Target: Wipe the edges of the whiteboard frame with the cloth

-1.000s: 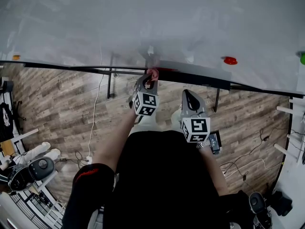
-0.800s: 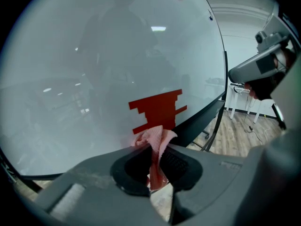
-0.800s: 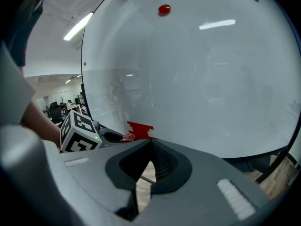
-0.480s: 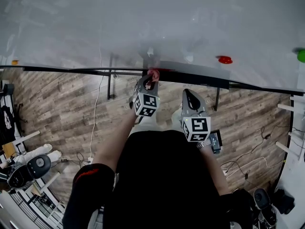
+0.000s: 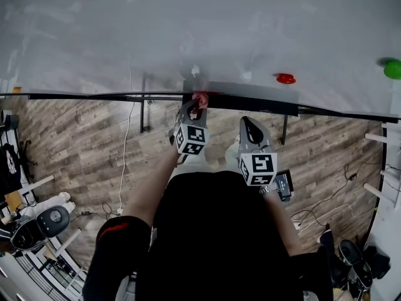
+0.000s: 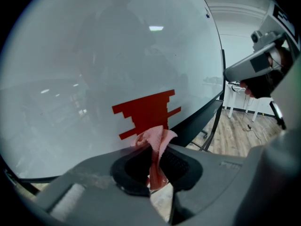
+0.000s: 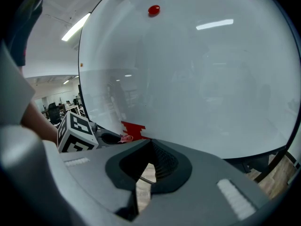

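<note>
Entry: left gripper [image 5: 199,107], which I held clenched on the pink cloth [image 6: 159,140], its tuft set against the whiteboard frame's [image 5: 94,96] black lower edge for wiping; right gripper [image 5: 249,129], jaws together and empty, idle just right, nearer me.

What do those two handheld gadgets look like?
The left hand-held gripper and right hand-held gripper are grey, with dark ribbed pads and a white cube of black square markers each. The person wears a black top, red on the left sleeve.
</note>
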